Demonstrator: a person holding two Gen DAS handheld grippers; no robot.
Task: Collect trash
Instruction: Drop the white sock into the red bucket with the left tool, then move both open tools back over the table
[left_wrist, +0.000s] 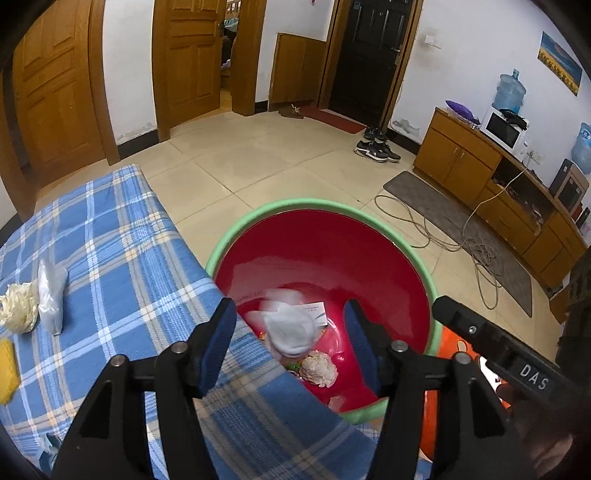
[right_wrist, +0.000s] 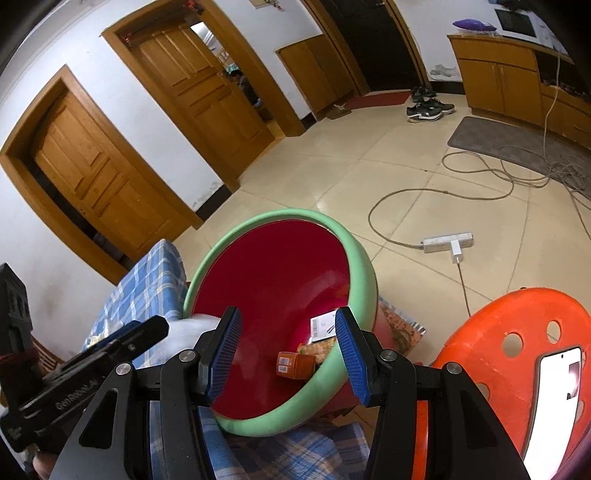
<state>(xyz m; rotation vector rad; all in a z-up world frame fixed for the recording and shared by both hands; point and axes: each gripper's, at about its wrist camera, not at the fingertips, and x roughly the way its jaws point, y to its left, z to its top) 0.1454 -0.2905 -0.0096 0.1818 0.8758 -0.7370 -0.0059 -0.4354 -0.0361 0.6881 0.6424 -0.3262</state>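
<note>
A bin (left_wrist: 280, 210) with a green rim and red inside stands against the table's blue plaid cloth (left_wrist: 122, 258). My left gripper (left_wrist: 290, 314) hangs open over its near edge. A blurred white wad (left_wrist: 290, 328) is between the jaws, clear of both pads. Below lie a crumpled tissue (left_wrist: 319, 369) and a labelled paper (right_wrist: 325, 325), with an orange carton (right_wrist: 293, 363) beside them. My right gripper (right_wrist: 286, 321) is open over the bin's mouth, its right finger by the rim; touch cannot be told. On the cloth lie a clear plastic bag (left_wrist: 51, 295) and a cream crumpled wad (left_wrist: 18, 306).
An orange stool (right_wrist: 498, 332) with a phone (right_wrist: 554, 398) on it stands right of the bin. A power strip (right_wrist: 447, 242) and loose cables (left_wrist: 480, 251) lie on the tiled floor. A grey mat (left_wrist: 461, 236), shoes (left_wrist: 376, 149) and a wooden cabinet (left_wrist: 480, 166) are farther off.
</note>
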